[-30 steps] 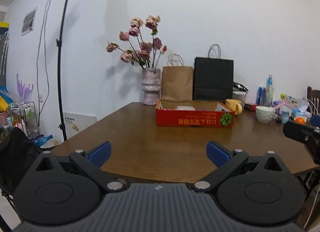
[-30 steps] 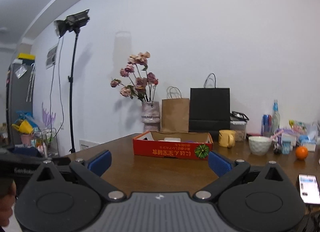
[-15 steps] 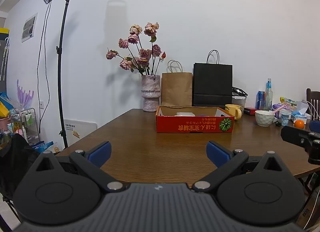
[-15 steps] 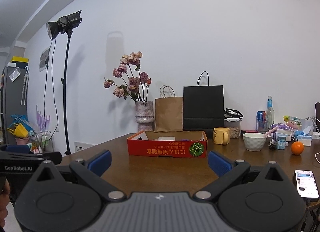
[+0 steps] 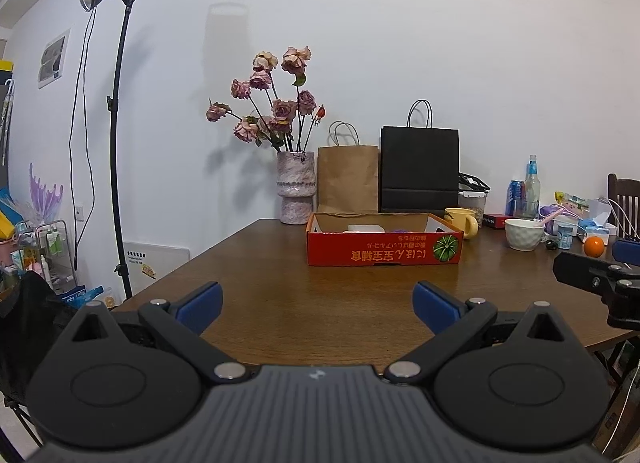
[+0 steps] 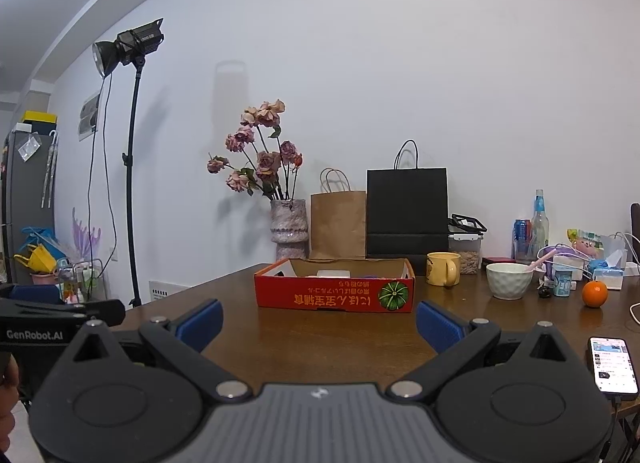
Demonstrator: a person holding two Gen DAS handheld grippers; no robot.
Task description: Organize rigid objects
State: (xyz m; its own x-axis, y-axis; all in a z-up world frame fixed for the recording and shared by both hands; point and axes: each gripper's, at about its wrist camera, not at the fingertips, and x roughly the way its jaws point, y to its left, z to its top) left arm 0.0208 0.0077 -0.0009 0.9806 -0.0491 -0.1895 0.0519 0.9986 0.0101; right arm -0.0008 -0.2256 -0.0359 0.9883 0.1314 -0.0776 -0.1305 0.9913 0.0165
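A red cardboard box point(image 5: 384, 251) point(image 6: 336, 295) with a pumpkin picture stands open on the brown wooden table point(image 5: 320, 295) point(image 6: 320, 339). It holds a white object and something purple, mostly hidden by its wall. A yellow mug point(image 5: 462, 221) point(image 6: 442, 268), a white bowl point(image 5: 522, 234) point(image 6: 509, 280) and an orange point(image 5: 593, 246) point(image 6: 594, 293) stand to its right. My left gripper point(image 5: 316, 303) and my right gripper point(image 6: 318, 321) are open and empty, near the table's front edge, well short of the box.
A vase of dried roses point(image 5: 296, 191), a brown paper bag point(image 5: 348, 179) and a black paper bag point(image 5: 419, 171) line the wall. Bottles, a can and packets crowd the far right. A lit phone point(image 6: 612, 363) lies at the front right. A light stand point(image 5: 120, 123) stands left.
Both views have shifted slightly. The left view has tilted up and levelled, so the box now sits lower and squarer. In the right view the table objects shifted left, then settled. Both grippers stayed open.
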